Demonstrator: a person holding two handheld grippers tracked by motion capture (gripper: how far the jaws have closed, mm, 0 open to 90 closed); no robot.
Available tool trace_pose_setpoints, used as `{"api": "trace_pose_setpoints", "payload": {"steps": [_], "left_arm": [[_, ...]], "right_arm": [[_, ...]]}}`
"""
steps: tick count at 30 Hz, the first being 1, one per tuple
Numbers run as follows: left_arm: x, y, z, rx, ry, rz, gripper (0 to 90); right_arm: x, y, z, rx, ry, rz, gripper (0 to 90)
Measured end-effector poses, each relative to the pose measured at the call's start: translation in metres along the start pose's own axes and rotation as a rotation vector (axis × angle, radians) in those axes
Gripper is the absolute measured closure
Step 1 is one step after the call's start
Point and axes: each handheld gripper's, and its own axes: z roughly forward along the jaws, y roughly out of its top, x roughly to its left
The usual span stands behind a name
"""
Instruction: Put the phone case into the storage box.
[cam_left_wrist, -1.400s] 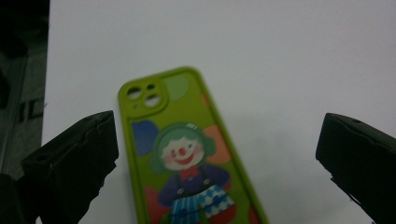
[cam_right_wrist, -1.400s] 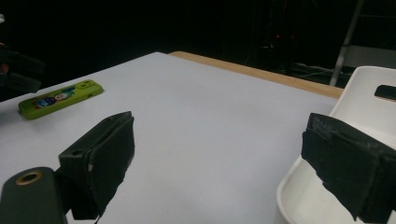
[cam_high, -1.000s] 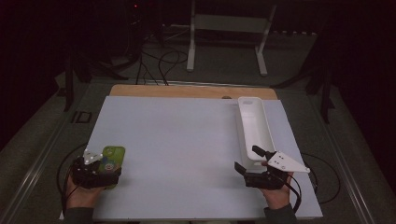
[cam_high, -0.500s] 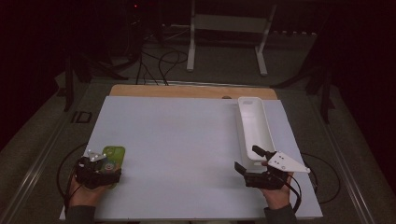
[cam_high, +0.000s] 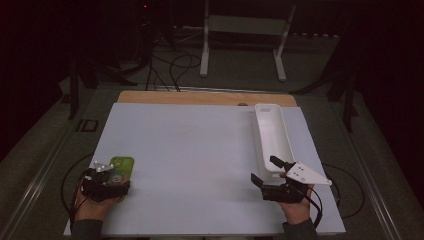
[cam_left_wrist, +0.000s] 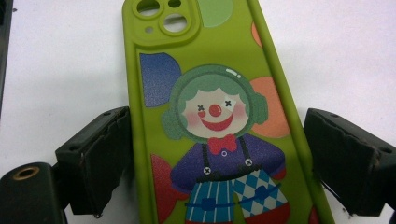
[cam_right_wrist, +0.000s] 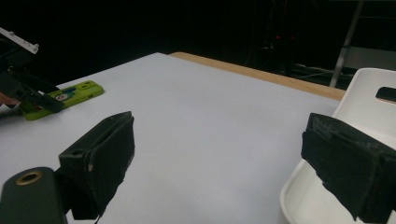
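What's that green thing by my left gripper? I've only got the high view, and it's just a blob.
Observer: It's a green phone case, lying back side up. The left gripper view shows a cartoon clown printed on it.
Operator: Do I have it gripped?
Observer: Not quite. The left gripper has just been closing its jaws with the case between them along its long sides. A thin gap seems to remain at one pad.
Operator: Which end faces away from me?
Observer: The camera cut-out end points away from the gripper.
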Motion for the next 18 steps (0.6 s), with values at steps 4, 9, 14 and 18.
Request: {"api": "trace_pose_setpoints", "payload": {"steps": [4,9,14,18], "left_arm": [[0.0002,0.0002,-0.0009,0.009,-0.006,0.007,11.9],[-0.0002,-0.0003,-0.0026,0.005,-0.011,0.018,14.9],[0.0000,-0.0009,-0.0035,-0.004,-0.014,0.025,15.7],[-0.0016,0.0001,-0.0062,-0.034,-0.008,0.036,16.3]], "right_arm": [[0.0008,0.0000,0.0009,0.001,0.001,-0.001,9.1],[0.0016,-0.0003,0.0023,0.005,0.003,-0.002,9.1],[0.0010,0.0000,0.0019,0.002,0.002,-0.001,9.1],[0.0000,0.0005,0.0000,-0.001,-0.002,0.004,9.1]]}}
